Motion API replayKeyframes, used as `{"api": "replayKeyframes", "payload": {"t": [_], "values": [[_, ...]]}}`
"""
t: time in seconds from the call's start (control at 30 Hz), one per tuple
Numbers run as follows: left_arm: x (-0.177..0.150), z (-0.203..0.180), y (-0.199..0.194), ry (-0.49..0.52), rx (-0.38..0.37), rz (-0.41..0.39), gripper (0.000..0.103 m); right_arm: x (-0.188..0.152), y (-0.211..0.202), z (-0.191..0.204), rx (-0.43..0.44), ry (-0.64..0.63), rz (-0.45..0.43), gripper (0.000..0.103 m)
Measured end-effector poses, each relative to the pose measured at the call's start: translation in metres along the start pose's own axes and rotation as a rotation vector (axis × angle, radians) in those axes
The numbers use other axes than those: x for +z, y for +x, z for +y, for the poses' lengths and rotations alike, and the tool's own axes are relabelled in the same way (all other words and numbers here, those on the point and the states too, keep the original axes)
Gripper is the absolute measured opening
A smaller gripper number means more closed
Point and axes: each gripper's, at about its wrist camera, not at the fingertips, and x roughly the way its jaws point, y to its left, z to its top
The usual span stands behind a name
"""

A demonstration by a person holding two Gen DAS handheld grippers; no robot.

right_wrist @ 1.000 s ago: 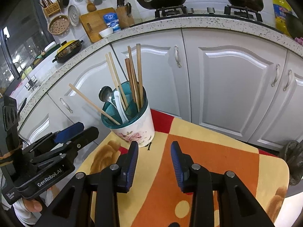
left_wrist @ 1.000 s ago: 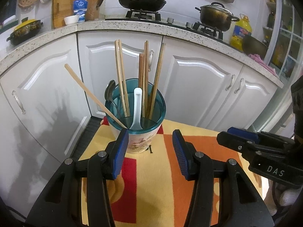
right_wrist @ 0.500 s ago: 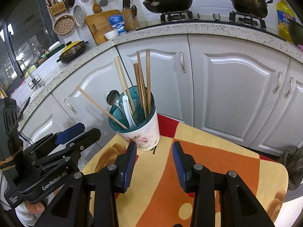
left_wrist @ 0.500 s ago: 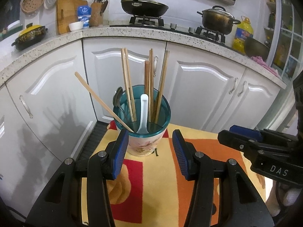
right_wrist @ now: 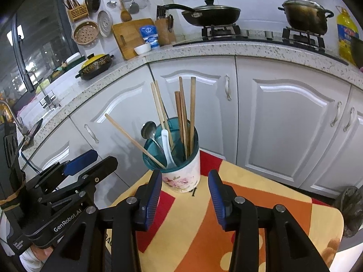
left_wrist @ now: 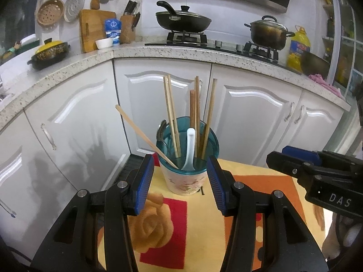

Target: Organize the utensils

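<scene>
Left wrist view: left gripper (left_wrist: pixel 180 182) fingers apart with nothing in them, cup (left_wrist: pixel 187 170) of chopsticks (left_wrist: pixel 172 117) and spoons standing on the desk (left_wrist: pixel 204 226) just ahead. Right wrist view: right gripper (right_wrist: pixel 185 197) fingers have been spreading, nothing between them, same cup (right_wrist: pixel 181 170) just ahead.

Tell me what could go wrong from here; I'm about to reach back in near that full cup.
1. The pale wooden chopstick leans far out over the rim of the teal-lined floral cup toward the left gripper; a passing finger could flick it out.
2. The cup stands near the edge of the orange and yellow mat, top-heavy with tall chopsticks, so a nudge might tip it.
3. Both grippers, the right gripper included, are open and empty.
</scene>
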Motion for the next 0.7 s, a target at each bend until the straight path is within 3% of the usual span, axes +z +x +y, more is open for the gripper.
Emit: {"api": "replayKeyframes", "payload": {"t": [0.7], "values": [[0.002,0.022,-0.017,-0.033,0.087,-0.043,0.047,0.008,0.006,0.031,0.017,-0.058,-0.014,0.042]]}}
